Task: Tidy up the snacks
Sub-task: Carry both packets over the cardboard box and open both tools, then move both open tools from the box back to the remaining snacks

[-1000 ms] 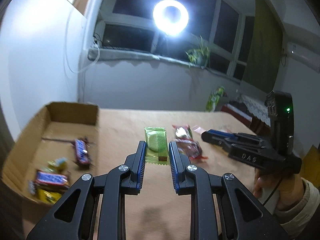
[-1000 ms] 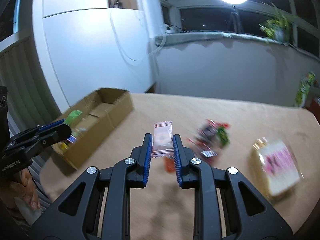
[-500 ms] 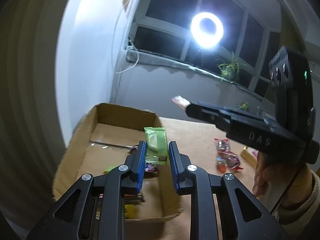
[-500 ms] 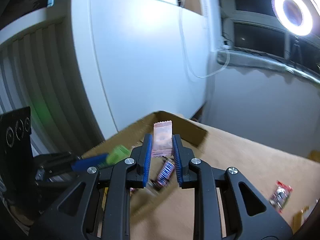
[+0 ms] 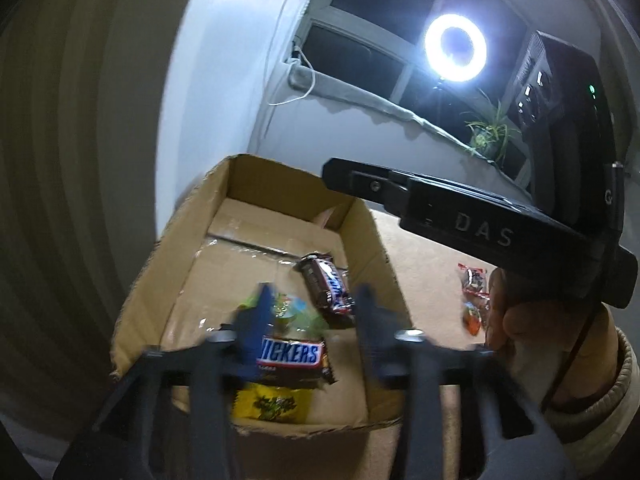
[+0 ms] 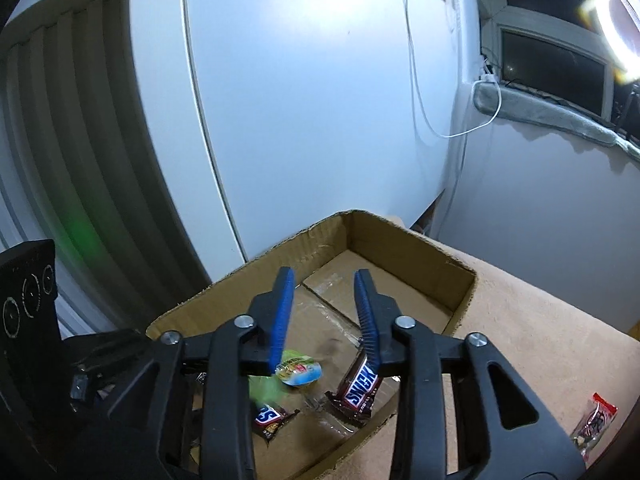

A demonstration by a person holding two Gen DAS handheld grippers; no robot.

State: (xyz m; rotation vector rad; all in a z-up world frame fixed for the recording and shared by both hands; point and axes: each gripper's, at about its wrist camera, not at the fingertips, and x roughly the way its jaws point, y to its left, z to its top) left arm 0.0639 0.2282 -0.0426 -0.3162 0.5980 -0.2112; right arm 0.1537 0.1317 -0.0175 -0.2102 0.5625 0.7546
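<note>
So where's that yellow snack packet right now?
In the left wrist view, the yellow packet lies inside the cardboard box, against its near wall, just below the Snickers bar.

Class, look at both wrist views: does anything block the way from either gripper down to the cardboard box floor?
Nothing visible does. The left gripper and right gripper, jaws opening and empty, hang over the open-topped cardboard box.

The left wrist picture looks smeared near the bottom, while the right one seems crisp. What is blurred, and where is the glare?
Left wrist view: the left gripper is motion-blurred, its jaws opening over the cardboard box; the ring light glares. Right wrist view: the right gripper is sharp, the light flaring at the edge.
</note>
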